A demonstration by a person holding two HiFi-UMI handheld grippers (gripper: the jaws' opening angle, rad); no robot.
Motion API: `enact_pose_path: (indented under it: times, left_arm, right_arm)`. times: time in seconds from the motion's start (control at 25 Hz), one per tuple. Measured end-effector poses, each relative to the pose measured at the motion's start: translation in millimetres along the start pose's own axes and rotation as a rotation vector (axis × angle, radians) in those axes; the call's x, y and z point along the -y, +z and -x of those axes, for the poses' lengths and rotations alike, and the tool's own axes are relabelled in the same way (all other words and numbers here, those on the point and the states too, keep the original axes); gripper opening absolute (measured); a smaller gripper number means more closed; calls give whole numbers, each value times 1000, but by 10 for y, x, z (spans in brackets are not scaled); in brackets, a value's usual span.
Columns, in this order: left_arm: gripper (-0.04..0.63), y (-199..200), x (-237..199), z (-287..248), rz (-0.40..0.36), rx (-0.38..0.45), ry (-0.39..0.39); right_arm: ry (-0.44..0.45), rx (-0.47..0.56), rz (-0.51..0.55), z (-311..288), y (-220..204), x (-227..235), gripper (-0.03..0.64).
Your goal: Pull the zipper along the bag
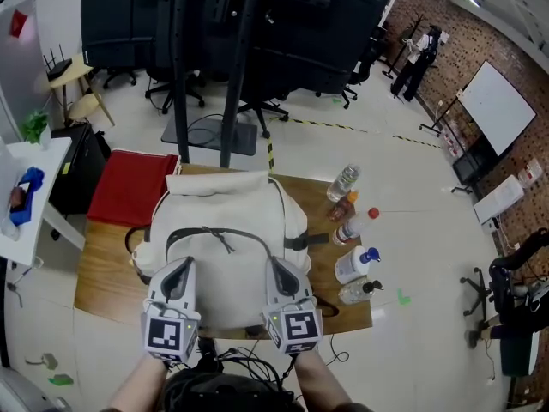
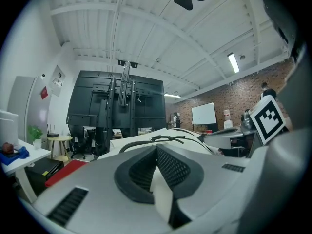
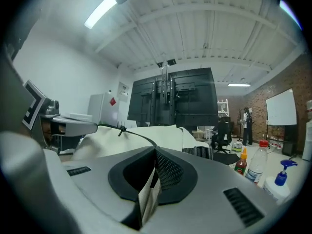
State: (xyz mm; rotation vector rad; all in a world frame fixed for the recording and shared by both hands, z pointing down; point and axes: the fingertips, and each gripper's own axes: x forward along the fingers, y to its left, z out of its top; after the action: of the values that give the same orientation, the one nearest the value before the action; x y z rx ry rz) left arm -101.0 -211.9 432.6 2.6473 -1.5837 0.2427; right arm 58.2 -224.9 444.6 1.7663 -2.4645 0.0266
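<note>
A: Where does the zipper (image 1: 206, 230) lie?

B: It runs as a dark arc over the top of the pale bag (image 1: 232, 200), from the bag's left side to its right. Its long axis goes crosswise, roughly parallel with the near edge of the counter (image 1: 99, 281). The pull (image 1: 227, 245) seems to hang near the crest of that arc, though it is small.

A: And the bag itself?

B: It sits in the middle of the counter, reaching from the far edge almost to the near edge.

A: What are the grippers doing?

B: Both are at the bag's near end, by the near edge. The left gripper (image 1: 178, 269) is pinching a fold of the bag's pale cloth, and its own view shows the cloth wedged in its jaws. The right gripper (image 1: 281, 269) is pressed tight on a thin pale strip of what looks like the same cloth.

A: So which way to the pull?

B: It lies ahead of both, toward the far edge, and inward: right of the left gripper, left of the right. It is about midway between them, so I can't call either nearer. Neither is on the zipper, so I judge one must let go and reach forward while the other anchors the cloth.

A: Is anything in the way?

B: No. The bottles (image 1: 346, 230) stand along the right edge, apart from the arc.
</note>
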Motion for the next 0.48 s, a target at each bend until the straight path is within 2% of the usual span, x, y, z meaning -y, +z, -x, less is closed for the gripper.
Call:
enact_pose_path:
  times: [0.08,0.24,0.48]
  left_arm:
    - [37,-9,-32,-42,-5,-3,-11]
    - [37,38,-45,-135,-18,76,-30]
    - [37,46,-44,-220,-30,72,-47]
  right_arm:
    - [13,-57,3,-71,-48,-20,34]
    - [8,-117,16,-190,-129,2,94]
    - [32,-163,0,-404,-166,-35,189]
